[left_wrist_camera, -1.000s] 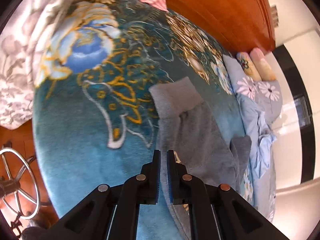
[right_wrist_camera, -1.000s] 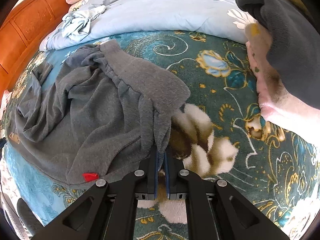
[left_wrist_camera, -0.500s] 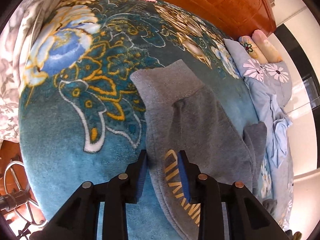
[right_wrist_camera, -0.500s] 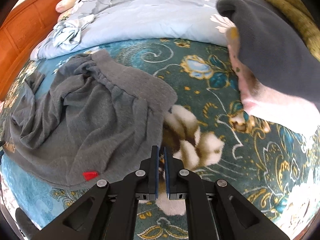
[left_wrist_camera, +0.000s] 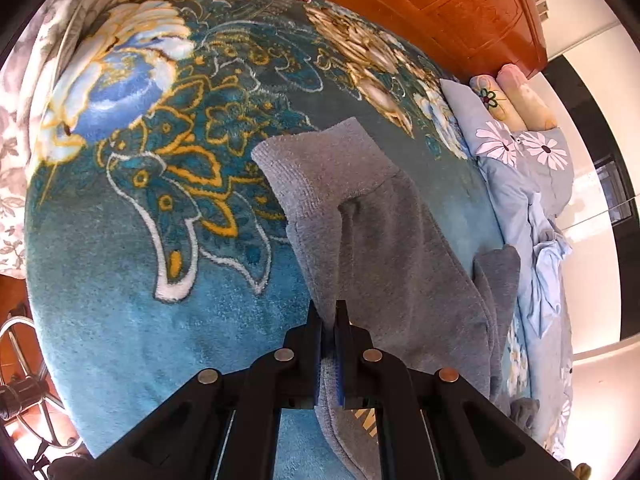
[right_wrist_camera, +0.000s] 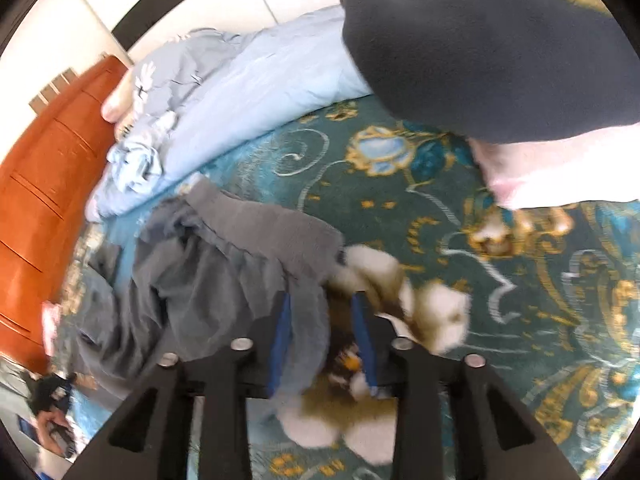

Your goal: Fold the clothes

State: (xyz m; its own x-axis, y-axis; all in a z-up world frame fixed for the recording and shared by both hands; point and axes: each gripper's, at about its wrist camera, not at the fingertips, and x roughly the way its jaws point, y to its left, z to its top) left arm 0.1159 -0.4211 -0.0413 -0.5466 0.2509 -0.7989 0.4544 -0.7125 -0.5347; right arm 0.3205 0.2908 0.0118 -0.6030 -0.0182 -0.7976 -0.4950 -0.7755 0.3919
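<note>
The left gripper [left_wrist_camera: 329,316] clamped the grey sweater's [left_wrist_camera: 384,248] near hem on the bed [left_wrist_camera: 120,280], its sleeve running straight ahead; the right gripper [right_wrist_camera: 322,300], blurred, apparently gaped over the waistband edge

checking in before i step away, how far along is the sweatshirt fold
Early. No fold visible: the grey sweatshirt lies rumpled on the teal blanket. The left gripper is pinching its edge; the right gripper is open over it. Sleeves and body are left.
</note>
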